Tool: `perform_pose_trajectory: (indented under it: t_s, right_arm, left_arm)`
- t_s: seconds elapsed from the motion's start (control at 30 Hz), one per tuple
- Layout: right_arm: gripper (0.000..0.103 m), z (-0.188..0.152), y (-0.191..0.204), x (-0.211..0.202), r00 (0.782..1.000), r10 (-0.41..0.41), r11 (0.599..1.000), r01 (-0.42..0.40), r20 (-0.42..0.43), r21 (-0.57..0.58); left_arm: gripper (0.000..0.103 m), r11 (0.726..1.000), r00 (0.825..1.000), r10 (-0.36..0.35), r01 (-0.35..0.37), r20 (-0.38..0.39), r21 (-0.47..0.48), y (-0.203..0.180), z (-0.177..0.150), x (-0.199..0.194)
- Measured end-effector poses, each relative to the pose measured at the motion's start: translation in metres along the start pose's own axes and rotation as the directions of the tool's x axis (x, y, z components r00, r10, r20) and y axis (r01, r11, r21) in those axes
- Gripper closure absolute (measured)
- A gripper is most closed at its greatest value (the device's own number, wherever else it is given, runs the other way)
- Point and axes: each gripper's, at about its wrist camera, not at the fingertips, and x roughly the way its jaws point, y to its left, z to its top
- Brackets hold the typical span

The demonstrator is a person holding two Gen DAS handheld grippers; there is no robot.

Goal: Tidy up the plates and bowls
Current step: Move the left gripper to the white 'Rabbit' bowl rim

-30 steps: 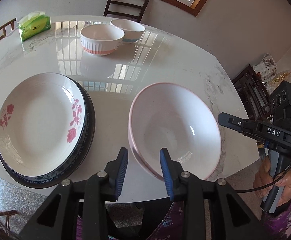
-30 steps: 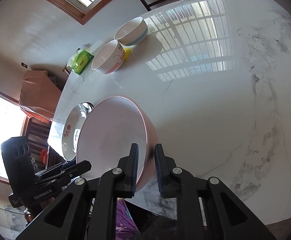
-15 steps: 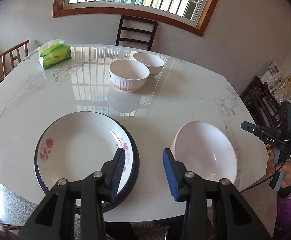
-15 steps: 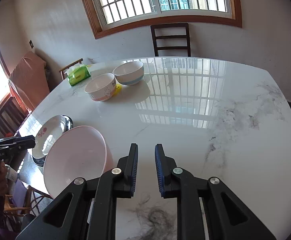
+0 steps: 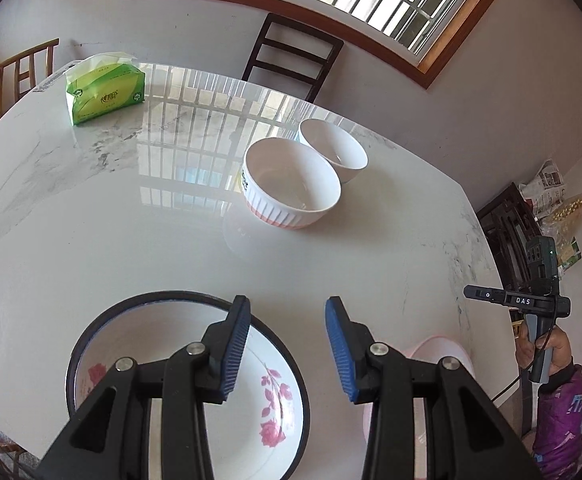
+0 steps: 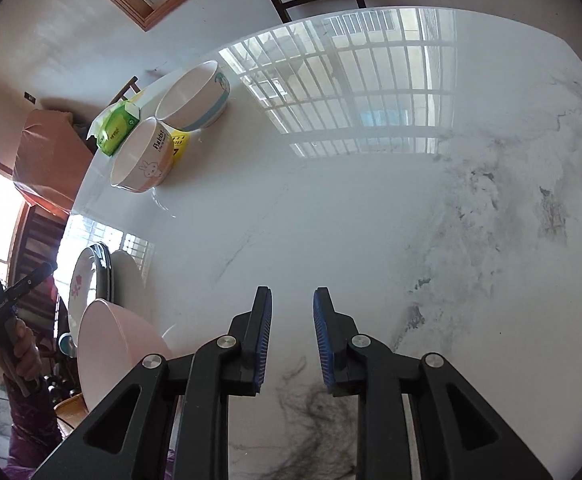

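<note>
My left gripper (image 5: pixel 287 340) is open and empty above the far rim of a floral plate (image 5: pixel 275 392), which rests on a dark-rimmed plate (image 5: pixel 91 340). A pink bowl (image 5: pixel 443 354) sits on the table to its right, partly hidden by my right-hand finger. My right gripper (image 6: pixel 293 320) hovers over bare marble, its jaws opening with nothing between them. The pink bowl (image 6: pixel 111 344) lies to its left, beside the plates (image 6: pixel 85 280). A ribbed bowl (image 5: pixel 291 188) and a white bowl (image 5: pixel 333 152) stand together farther back.
A green tissue pack (image 5: pixel 105 94) lies at the far left of the marble table (image 5: pixel 131 240). A dark chair (image 5: pixel 291 60) stands behind the table under the window. A hand holds the other gripper (image 5: pixel 527 300) past the table's right edge, near a dark shelf (image 5: pixel 503 220).
My right gripper has left the pink bowl's rim and swung right over bare table. My left gripper has moved from the pink bowl to above the stacked plates.
</note>
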Motion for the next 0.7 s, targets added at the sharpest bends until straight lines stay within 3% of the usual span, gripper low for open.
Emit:
perform_pose_trajectory:
  t_s: [0.23,0.43,0.57,0.7]
  right_arm:
    - [0.073,0.045,0.032,0.013,1.0,0.029,0.995,-0.028,0.01,-0.091]
    - [0.07,0.078,0.081,0.039,0.997,0.05,0.981,-0.059,-0.051,-0.182]
    - [0.067,0.095,0.11,0.049,0.991,0.117,0.972,-0.129,-0.069,-0.198]
    - [0.063,0.114,0.128,0.063,0.985,0.148,0.97,-0.163,-0.093,-0.18]
  left_arm:
    - [0.063,0.999,0.999,-0.016,0.018,0.034,-0.043,0.015,0.041,0.029]
    - [0.063,0.991,0.995,-0.097,0.1,0.03,-0.086,0.026,0.063,0.046]
    - [0.063,0.989,0.994,-0.11,0.111,0.015,-0.093,0.028,0.075,0.058]
    - [0.063,0.994,0.997,-0.076,0.076,0.003,-0.079,0.031,0.083,0.071]
